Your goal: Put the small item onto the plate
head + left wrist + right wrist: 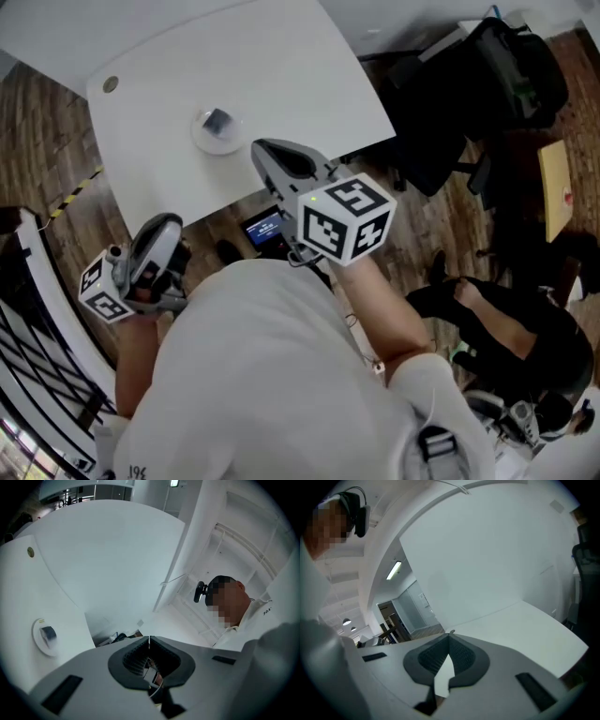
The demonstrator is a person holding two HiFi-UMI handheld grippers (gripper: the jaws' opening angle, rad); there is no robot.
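The small item (217,121) is a greyish lump too small to identify in the head view. It lies in the middle of the white plate (204,139) on the white desk (300,75). In the left gripper view it sits blurred near the picture's left edge, still on the plate (37,645). The right gripper view shows only bare desk and the room beyond, with no plate in it. The person's pale top (272,375) fills the lower head view and hides most of both forearms. A second person (506,319) at the right is cut off by the frame. The left gripper (161,230) hangs off the desk's near edge, well apart from the plate. Its jaws are pressed together at the tips with nothing between them. The right gripper (261,148) reaches over the desk edge just beside the plate without touching it. Its jaws are likewise closed tip to tip and empty.
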